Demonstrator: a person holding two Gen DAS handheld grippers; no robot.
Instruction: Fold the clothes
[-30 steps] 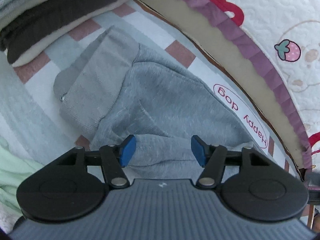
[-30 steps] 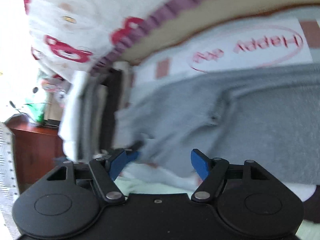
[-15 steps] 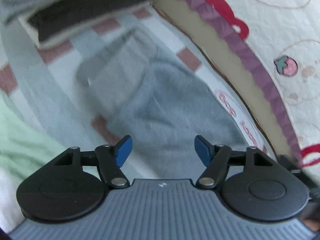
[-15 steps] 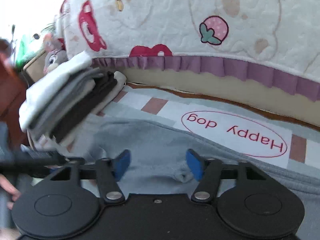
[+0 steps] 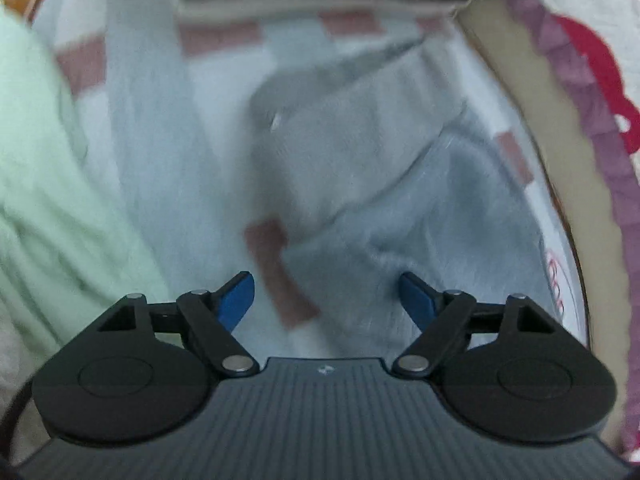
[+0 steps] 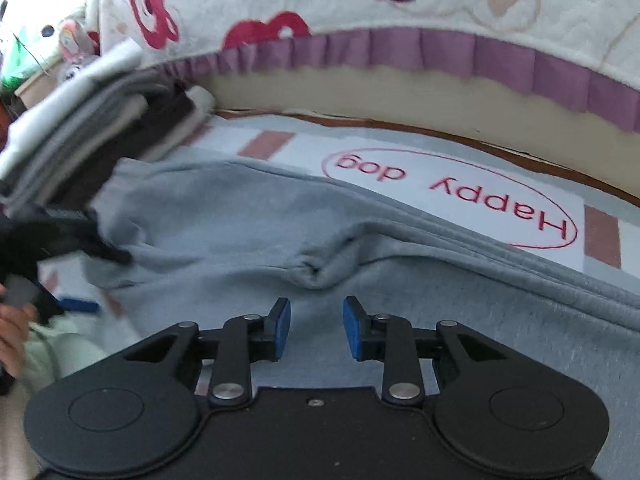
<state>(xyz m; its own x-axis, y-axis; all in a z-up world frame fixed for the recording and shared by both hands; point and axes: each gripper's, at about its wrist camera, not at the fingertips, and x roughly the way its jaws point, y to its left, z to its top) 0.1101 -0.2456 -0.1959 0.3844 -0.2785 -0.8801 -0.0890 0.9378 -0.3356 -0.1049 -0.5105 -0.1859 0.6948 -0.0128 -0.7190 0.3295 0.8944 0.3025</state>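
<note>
My right gripper (image 6: 313, 328) hangs part-open and empty over the grey sweatpants (image 6: 248, 216) spread mid-frame below the "Happy dog" mat (image 6: 452, 196). My left gripper (image 5: 327, 294) gapes wide, empty. I judge a clean fold needs both pinching the same edge together.

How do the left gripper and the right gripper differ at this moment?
The left gripper is opened wide; the right gripper shows only a narrow gap. The left one points at the grey garment's edge, the right one at its puckered seam. Both have blue pads and hold nothing.
</note>
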